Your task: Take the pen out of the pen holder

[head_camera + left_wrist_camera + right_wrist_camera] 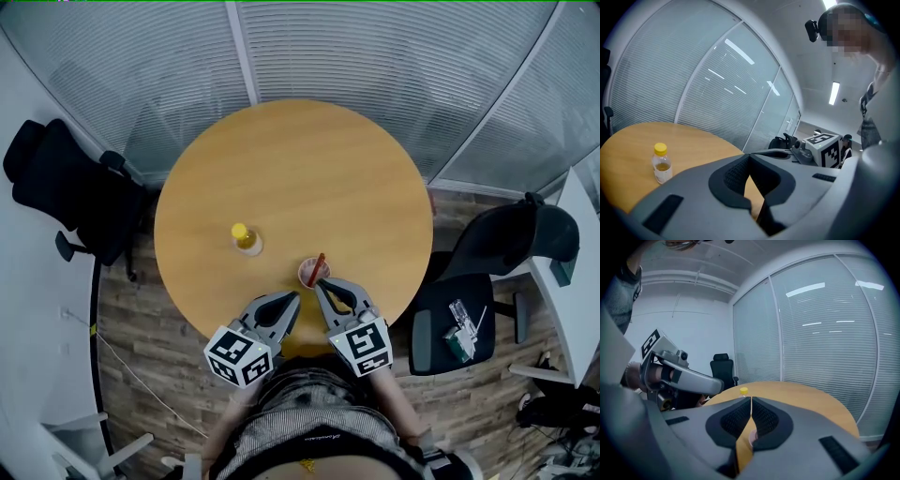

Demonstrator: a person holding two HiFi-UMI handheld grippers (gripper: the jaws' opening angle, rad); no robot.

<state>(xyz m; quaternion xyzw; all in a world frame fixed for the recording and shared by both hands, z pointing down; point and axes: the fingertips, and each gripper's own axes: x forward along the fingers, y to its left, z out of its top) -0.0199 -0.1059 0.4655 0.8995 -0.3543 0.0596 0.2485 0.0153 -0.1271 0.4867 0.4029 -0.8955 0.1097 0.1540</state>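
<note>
Pen [320, 262]: it stands in the pen holder [312, 273], leaning toward the far rim with its upper end sticking out. It is not taken yet.

Pen holder: a small pinkish cup on the round wooden table [291, 159], close to the near edge and just ahead of both grippers.

Right gripper [320, 287]: the jaws are closed tip to tip with nothing between them. Its nose is right beside the holder.

Left gripper [292, 299]: it is also closed and empty, a little to the left of the holder.

Risk, tipping: if the right gripper pushes in with its jaws still together, I'd expect the blunt nose to knock the light cup over or shove it along the table.

Risk, cup lifting: with nothing bracing the holder, a pen pulled at a slant could drag the cup up with it or topple it toward the table edge.

Risk, slipping: the pen is thin and tilted, so a pinch near its tip could let it swivel or drop back.

Risk, clashing: the two grippers sit near each other, so opening one wide could bump the other.

Bottle [246, 237]: a small yellow-capped bottle stands well apart to the left and is unlikely to be disturbed.
</note>
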